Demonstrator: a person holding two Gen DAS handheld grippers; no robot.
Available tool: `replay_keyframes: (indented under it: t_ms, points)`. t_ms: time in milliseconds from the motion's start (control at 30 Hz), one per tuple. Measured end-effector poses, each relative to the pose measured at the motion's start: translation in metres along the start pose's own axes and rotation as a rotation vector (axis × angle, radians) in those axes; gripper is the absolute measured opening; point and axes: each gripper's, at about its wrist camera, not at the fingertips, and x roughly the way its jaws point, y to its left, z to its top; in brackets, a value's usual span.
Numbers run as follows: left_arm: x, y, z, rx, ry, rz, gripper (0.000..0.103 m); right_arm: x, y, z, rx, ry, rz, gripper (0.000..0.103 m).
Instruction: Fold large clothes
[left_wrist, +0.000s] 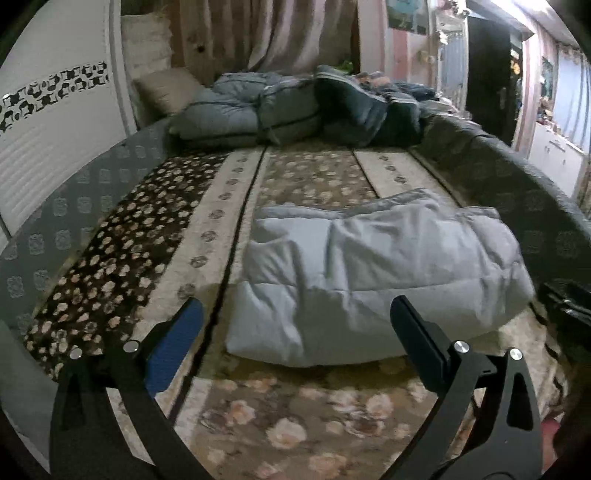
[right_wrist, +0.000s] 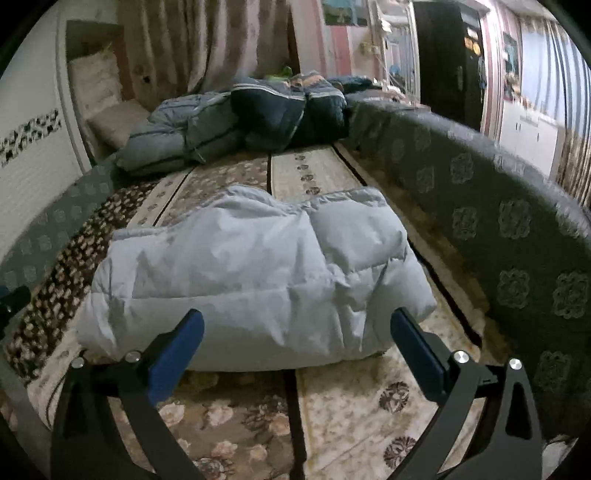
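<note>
The left gripper (left_wrist: 295, 328) and the right gripper (right_wrist: 295, 332) both had their fingers wide apart and held nothing, just short of the puffy light-blue coat (left_wrist: 369, 269). The coat lay in a thick, neat bundle on the flowery bed cover (left_wrist: 295, 424), near the front edge of the bed and toward its right side, so it looked about done (maybe one last pat). More puffy clothes (left_wrist: 288, 107) sat piled at the far edge, likely next.

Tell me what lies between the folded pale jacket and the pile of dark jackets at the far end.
Only bare floral bedspread: nothing rests on it between the pale jacket and the dark jacket pile. Both wrist views show this stretch.
</note>
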Motion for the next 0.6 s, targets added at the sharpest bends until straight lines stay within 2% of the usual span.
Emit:
replay_keyframes:
  t_ms: [100, 267, 600]
  points:
    - [-0.008, -0.004, -0.002, -0.012, -0.029, 0.01, 0.1, -0.011, 0.011, 0.003, -0.042, -0.019, -0.017, 0.101]
    - [-0.005, -0.002, 0.002, -0.058, -0.015, -0.031, 0.1, -0.025, 0.016, 0.008, -0.06, -0.06, -0.064, 0.101]
    - [-0.009, -0.022, 0.001, 0.021, -0.024, -0.025, 0.1, -0.033, 0.01, 0.01, -0.039, -0.076, -0.078, 0.101]
